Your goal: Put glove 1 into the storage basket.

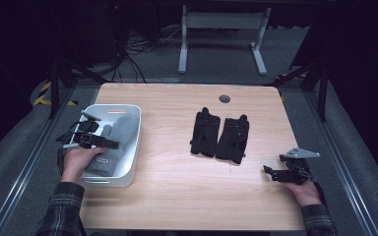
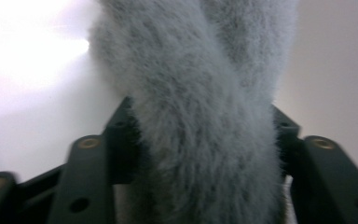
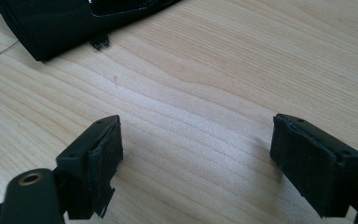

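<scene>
Grey fleece mittens (image 1: 114,142) lay inside a white plastic bin (image 1: 133,147) at the left side of a wooden table (image 1: 177,187), one mitten stretched along the bin's length with its cuff toward the near wall. The left gripper (image 1: 112,144), held in the person's left hand (image 1: 78,160), reached into the bin from its left rim and pointed across the mittens. In the left gripper view, the fleece (image 2: 200,121) ran up between the two black jaws and filled the gap from one side to the other, its pile brushing both; the jaws stood partly apart, and whether the pads pressed on the fabric could not be told from the blurred frame. The white wall of the bin (image 2: 335,79) showed behind the fleece on either side.

A pair of black gloves (image 1: 220,135) lay flat and side by side near the middle of the table, fingers pointing toward the far edge, well apart from the bin. The right gripper (image 1: 268,170), held in the right hand (image 1: 302,191) near the table's right edge, pointed left toward the gloves. In the right gripper view, its jaws stood wide over bare wood with nothing between them, and the edge of one black glove (image 3: 65,23) lay ahead at the upper left.
</scene>
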Available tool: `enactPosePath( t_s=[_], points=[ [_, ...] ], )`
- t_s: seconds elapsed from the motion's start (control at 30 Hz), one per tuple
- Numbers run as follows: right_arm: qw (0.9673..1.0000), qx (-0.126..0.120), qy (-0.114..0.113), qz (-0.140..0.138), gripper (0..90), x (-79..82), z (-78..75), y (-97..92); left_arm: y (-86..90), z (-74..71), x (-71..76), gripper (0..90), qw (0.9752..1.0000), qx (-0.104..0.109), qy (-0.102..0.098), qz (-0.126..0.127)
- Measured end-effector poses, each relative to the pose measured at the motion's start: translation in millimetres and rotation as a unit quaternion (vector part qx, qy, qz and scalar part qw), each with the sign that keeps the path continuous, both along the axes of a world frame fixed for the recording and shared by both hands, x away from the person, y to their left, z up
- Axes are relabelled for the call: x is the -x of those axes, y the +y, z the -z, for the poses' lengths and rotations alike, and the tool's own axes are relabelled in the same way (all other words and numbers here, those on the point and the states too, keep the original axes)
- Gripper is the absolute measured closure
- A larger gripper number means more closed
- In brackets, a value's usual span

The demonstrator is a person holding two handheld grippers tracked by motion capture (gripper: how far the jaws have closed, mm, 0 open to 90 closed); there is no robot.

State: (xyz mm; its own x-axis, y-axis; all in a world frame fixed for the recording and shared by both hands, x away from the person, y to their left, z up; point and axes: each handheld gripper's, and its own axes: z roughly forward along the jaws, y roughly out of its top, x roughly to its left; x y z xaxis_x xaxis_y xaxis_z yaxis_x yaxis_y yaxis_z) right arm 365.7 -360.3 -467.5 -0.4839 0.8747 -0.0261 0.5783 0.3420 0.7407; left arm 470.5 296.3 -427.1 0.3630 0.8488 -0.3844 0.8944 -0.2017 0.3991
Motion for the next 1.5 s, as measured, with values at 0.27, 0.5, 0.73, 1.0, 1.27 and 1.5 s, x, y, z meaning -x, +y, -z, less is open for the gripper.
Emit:
enactPosePath(
  t_s=[0.27,0.5,0.73,1.0,1.27,1.5],
  points=[
    [1.0000,0.000,0.000,0.000,17.4,0.0,0.0,0.0,-3.0,-11.9,3.6,22.4,0.9985,-0.033,-0.041,-0.014],
    [1.0000,0.000,0.000,0.000,17.4,0.0,0.0,0.0,-1.7,-18.0,5.4,19.1,0.9977,-0.038,-0.054,-0.017],
    [1.0000,0.000,0.000,0.000,17.4,0.0,0.0,0.0,-3.5,-41.5,13.6,17.6,0.9948,-0.033,-0.096,-0.014],
    [1.0000,0.000,0.000,0.000,17.4,0.0,0.0,0.0,-29.7,-59.3,22.8,17.7,0.9914,-0.009,-0.127,0.028],
    [1.0000,0.000,0.000,0.000,17.4,0.0,0.0,0.0,-70.0,-71.7,35.3,17.8,0.9841,0.013,-0.158,0.080],
    [1.0000,0.000,0.000,0.000,17.4,0.0,0.0,0.1,-110.5,-72.1,43.9,17.8,0.9770,0.021,-0.166,0.133]
  ],
)
